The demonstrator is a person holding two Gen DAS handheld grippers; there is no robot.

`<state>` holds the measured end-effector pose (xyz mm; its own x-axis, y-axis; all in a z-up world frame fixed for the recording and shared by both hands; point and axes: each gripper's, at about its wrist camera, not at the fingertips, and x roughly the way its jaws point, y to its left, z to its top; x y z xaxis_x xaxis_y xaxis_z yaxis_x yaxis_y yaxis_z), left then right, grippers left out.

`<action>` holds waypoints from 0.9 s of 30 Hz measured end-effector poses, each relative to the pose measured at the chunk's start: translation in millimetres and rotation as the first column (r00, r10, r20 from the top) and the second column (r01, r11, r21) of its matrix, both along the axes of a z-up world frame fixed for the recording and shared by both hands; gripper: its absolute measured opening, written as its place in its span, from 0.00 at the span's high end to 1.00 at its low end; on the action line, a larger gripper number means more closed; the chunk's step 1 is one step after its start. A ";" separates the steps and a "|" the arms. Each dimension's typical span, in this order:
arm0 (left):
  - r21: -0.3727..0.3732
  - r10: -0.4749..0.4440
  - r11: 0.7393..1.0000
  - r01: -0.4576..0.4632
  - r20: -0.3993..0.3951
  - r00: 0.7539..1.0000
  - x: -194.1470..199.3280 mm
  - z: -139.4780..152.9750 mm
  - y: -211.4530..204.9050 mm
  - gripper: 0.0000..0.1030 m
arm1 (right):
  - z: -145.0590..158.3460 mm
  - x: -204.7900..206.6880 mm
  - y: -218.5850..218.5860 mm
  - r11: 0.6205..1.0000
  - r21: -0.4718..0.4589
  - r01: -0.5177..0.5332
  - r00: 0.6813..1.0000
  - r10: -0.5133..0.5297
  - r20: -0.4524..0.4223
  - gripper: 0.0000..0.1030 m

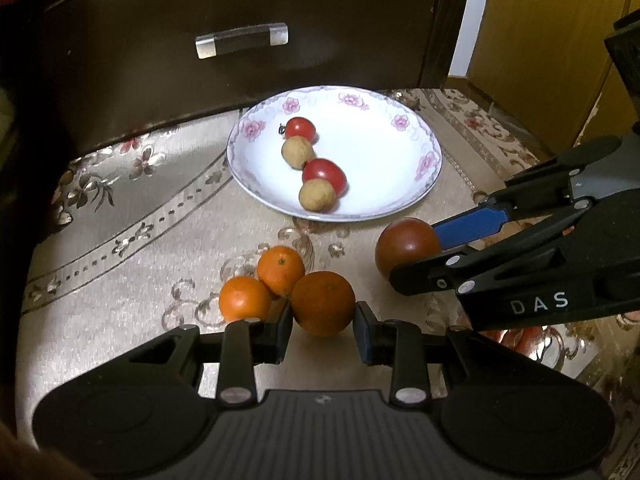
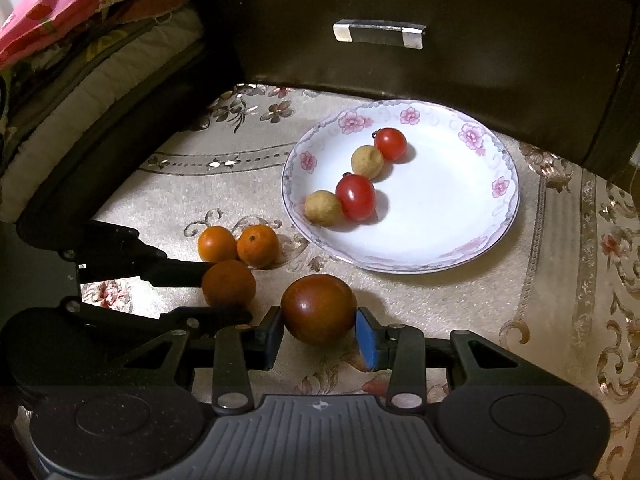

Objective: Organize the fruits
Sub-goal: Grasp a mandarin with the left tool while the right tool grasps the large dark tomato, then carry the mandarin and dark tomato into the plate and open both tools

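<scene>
A white floral plate (image 1: 380, 152) (image 2: 440, 216) holds two cherry tomatoes (image 1: 301, 128) (image 1: 325, 174) and two tan longans (image 1: 297, 152) (image 1: 317, 195). Three oranges lie in front of it on the cloth. My left gripper (image 1: 323, 326) is shut on the nearest orange (image 1: 323, 303) (image 2: 228, 283), pads touching both sides. Two smaller oranges (image 1: 245, 299) (image 1: 281, 270) touch it on the left. My right gripper (image 2: 318, 332) is shut on a dark red-brown tomato (image 2: 319, 308) (image 1: 408, 246), which rests on the cloth right of the oranges.
A dark cabinet with a drawer handle (image 1: 242, 40) (image 2: 379, 34) stands right behind the plate. Folded bedding (image 2: 80, 60) lies at far left. The beige flowered tablecloth (image 1: 120, 220) covers the surface. A yellow wooden door (image 1: 552, 40) is at right.
</scene>
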<state>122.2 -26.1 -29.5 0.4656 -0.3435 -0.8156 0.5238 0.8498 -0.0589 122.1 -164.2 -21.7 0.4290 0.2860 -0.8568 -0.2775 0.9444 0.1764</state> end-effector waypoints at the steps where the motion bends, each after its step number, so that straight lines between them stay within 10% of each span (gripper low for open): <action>1: 0.000 -0.001 1.000 0.001 0.004 1.000 0.7 1.2 -1.1 0.62 | 0.8 0.1 -1.1 1.000 0.000 0.003 1.000 -0.003 0.003 0.66; 27: -0.016 -0.007 1.000 0.008 0.074 0.997 25.4 19.3 -34.7 0.63 | 22.3 8.9 -27.8 0.996 0.011 0.088 0.991 -0.089 0.099 0.67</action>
<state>147.6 -60.7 -10.3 0.5219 -0.3603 -0.7732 0.5339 0.8449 -0.0334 131.0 -192.0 0.6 0.5357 0.2486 -0.8070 -0.2093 0.9650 0.1583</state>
